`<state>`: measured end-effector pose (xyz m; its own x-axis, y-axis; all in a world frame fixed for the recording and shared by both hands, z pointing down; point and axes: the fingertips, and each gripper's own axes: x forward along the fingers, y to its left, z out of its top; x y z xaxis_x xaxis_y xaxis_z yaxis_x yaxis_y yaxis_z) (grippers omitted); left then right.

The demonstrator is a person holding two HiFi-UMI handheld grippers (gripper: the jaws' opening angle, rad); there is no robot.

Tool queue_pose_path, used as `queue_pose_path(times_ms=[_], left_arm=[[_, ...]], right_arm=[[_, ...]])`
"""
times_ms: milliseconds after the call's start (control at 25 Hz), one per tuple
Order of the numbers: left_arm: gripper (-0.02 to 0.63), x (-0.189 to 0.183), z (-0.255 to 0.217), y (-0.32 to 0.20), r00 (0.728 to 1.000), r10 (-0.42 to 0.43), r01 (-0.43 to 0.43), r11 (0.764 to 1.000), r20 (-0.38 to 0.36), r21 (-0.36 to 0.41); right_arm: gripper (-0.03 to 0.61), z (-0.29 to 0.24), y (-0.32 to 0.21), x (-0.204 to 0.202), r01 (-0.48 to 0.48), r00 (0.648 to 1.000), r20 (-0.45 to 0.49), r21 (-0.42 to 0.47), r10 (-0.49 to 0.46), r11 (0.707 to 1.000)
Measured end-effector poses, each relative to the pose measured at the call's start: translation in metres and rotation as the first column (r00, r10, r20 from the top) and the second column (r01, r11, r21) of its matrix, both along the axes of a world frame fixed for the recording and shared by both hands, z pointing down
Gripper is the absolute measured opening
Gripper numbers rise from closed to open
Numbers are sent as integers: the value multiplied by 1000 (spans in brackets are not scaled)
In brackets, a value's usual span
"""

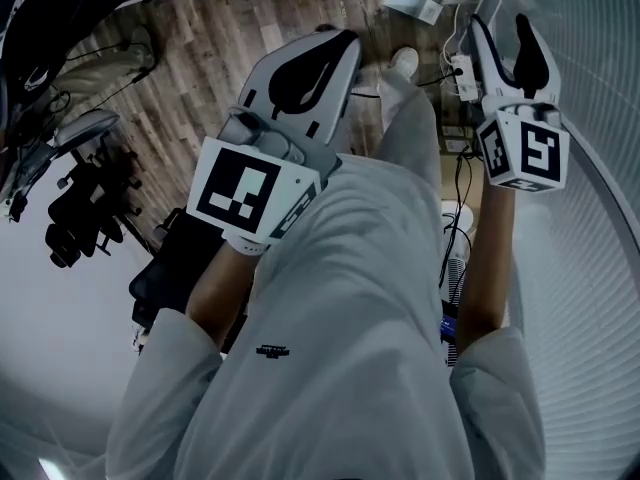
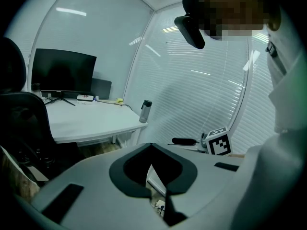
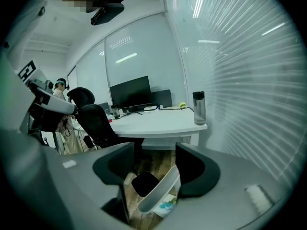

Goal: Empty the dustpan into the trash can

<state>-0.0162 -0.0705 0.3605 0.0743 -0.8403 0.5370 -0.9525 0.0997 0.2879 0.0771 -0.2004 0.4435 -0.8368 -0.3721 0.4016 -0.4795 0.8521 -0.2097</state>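
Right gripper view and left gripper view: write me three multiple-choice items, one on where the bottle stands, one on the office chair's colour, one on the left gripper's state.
1. Where does the bottle stand?
A. on the desk, at its end by the blinds
B. on a shelf
C. in a drawer

2. What colour is the office chair?
A. white
B. black
C. red

3. How is the left gripper?
A. wide open
B. shut on the bottle
C. shut, holding nothing

Key: 1 A, it stands upright on the desk top next to the blinds. 2 B, seat and back are black. 3 C, its fingers meet at the tips with nothing between them.
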Motion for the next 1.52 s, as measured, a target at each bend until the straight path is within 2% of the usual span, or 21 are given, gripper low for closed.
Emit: queue_pose_path(times_ms=[80,280,520,840,1160,1320,1520], left_arm=[[6,0,9,-3,1000,0,0,1000,-5,-4],[6,-1,34,-10,1000,3,-3,1000,-12,-16],[6,-2,57,-17,1000,9,-10,999,-28,-32],[6,-3,83,-23,999,18,-20,999,-37,-47],[6,-15,111,-29,998,54,-55,998,-26,-35],[8,-7,128,-28,993,111,-113,992,-37,-63],[22,-3,144,-37,983,177,-180,982,-43,-57]], right_arm=[[285,12,-2,0,-17,1000,-21,-19,16,1000],[299,44,-7,3,-71,993,-102,-40,67,997],[301,78,-13,6,-130,980,-165,-115,110,985],[305,110,-20,1,-191,963,-222,-174,150,966],[291,132,-26,-6,-253,936,-290,-154,201,955],[268,139,-26,-2,-271,925,-307,-127,222,954],[250,138,-32,-1,-286,915,-325,-104,239,953]])
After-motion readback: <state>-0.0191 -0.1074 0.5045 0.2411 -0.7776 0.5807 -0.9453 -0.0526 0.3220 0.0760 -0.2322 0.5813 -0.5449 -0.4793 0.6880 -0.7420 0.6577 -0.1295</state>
